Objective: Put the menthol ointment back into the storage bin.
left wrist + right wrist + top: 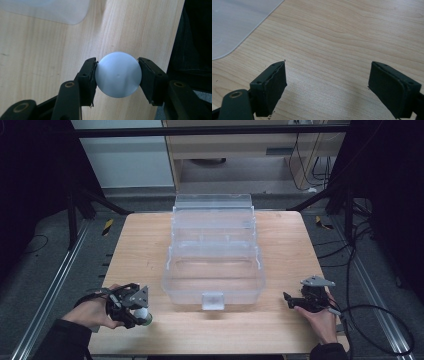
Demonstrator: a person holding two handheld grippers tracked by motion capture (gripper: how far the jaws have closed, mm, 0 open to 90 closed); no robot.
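At table's near edge | left tool [117,75] clamps pale ball [118,74], possibly plastic | right tool [327,87] released

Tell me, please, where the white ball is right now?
The white ball is clamped in the left gripper at the table's near-left corner, left of the clear plastic box in the high view.
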